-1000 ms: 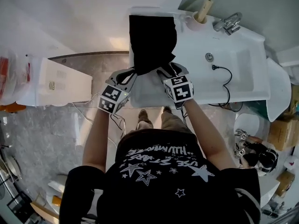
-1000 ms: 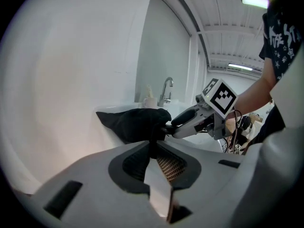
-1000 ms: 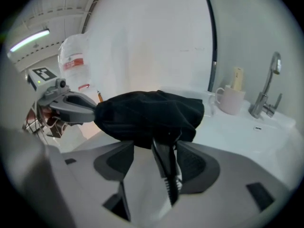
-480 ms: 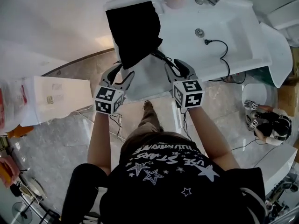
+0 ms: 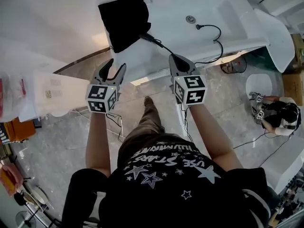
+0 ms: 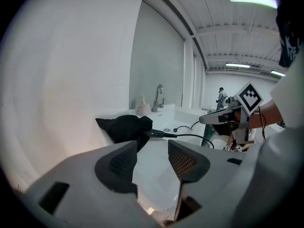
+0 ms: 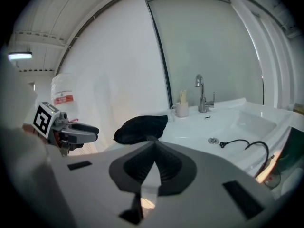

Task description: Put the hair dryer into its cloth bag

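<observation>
The black cloth bag point(image 5: 123, 20) lies bulging on the left end of the white sink counter point(image 5: 166, 49). A black cord point(image 5: 153, 38) comes out of its mouth and runs to a plug point(image 5: 197, 26) in the basin. The hair dryer itself is hidden. My left gripper point(image 5: 116, 68) hangs off the counter's front edge, short of the bag; its jaws are closing with nothing between them. My right gripper point(image 5: 175, 59) is shut and empty, just right of the cord. The left gripper view shows the bag point(image 6: 124, 127) beyond the fingers point(image 6: 189, 159). The right gripper view shows the bag point(image 7: 142, 126) too.
A faucet point(image 7: 202, 96) and a cup point(image 7: 180, 109) stand at the back of the counter, near the drain point(image 5: 190, 19). A white plastic-wrapped unit point(image 5: 47, 94) sits at the left. Another person point(image 5: 278, 118) crouches at the right, and cables lie on the marble floor.
Both grippers have let go of the bag's lower edge and drawn back toward me. The left one opened, and the right one closed with nothing in it. The bag stays on the counter.
</observation>
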Available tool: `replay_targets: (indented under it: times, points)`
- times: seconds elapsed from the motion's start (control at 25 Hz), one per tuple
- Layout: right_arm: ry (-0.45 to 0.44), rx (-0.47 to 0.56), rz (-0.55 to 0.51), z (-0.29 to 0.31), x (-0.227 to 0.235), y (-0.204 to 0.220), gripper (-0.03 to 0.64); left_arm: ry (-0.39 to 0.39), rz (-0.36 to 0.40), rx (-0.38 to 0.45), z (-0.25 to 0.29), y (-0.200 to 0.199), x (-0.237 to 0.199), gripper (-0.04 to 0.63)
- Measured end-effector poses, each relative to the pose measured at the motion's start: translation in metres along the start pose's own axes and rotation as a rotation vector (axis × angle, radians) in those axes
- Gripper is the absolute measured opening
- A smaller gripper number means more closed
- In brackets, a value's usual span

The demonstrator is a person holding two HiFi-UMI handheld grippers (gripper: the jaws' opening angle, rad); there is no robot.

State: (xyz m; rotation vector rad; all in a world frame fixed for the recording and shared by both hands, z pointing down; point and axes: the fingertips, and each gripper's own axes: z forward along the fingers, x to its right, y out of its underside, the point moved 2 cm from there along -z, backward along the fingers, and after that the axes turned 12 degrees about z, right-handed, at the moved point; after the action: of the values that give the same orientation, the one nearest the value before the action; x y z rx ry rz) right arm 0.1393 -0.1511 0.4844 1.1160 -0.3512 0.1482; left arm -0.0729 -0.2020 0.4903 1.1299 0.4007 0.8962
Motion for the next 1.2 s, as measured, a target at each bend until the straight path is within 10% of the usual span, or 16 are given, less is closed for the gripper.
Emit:
replay_targets:
  times: [0.76,1.2]
  points:
    - [-0.005,0.062,-0.089,-0.142,-0.043,0.025,0.006,0.023,0.046,0.110,-0.096,-0.022,0.110,0.014]
    - [-0.005,0.076,-0.077,-0.202,-0.054,0.053,0.006,0.046,0.059,0.112,-0.145,-0.011,0.163,0.009]
